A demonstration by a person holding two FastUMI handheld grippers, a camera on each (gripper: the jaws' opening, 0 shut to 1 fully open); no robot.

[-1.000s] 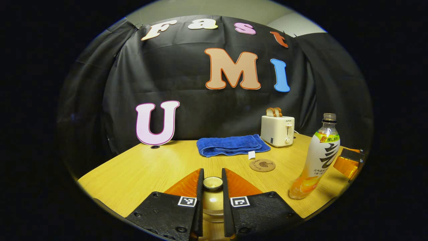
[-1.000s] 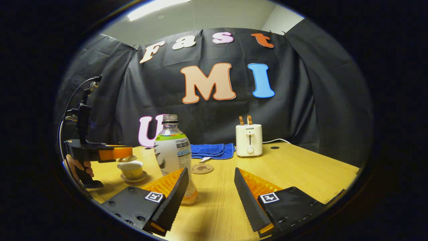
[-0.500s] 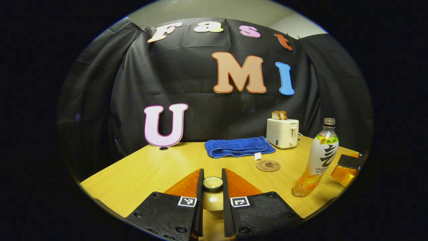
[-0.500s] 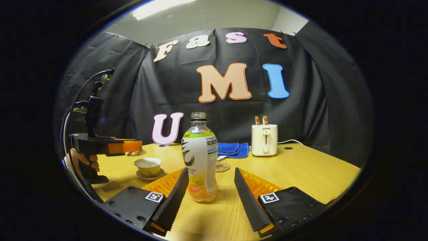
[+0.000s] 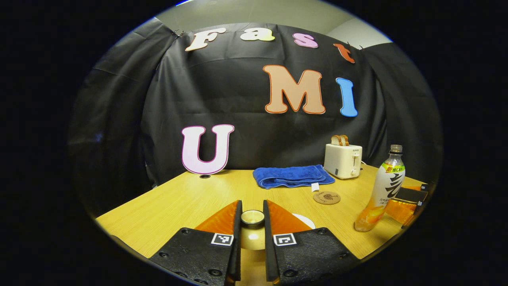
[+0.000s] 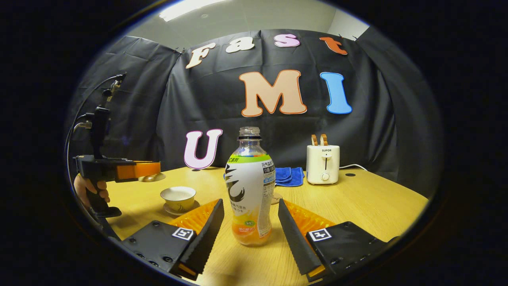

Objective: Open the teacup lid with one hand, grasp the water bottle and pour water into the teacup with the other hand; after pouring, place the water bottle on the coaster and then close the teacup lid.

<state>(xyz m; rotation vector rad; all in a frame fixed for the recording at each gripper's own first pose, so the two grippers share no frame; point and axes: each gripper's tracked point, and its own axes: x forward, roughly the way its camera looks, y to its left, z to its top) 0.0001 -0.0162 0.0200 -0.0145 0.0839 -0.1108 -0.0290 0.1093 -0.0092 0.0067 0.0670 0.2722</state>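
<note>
Left gripper view: left gripper (image 5: 252, 234) at bottom centre, fingers pinched on the knob of the teacup lid (image 5: 253, 217), held off the table (image 5: 174, 202). Lid looked glazed, slick and breakable; the knob is the only purchase. Coaster (image 5: 326, 197) lay right of centre.

Right gripper view: right gripper (image 6: 251, 222) spread wide, the water bottle (image 6: 251, 186) upright between its fingers, untouched. Uncapped thin plastic, probably light and squashable; take the labelled waist gently. Open teacup (image 6: 178, 196) sat at left.
</note>
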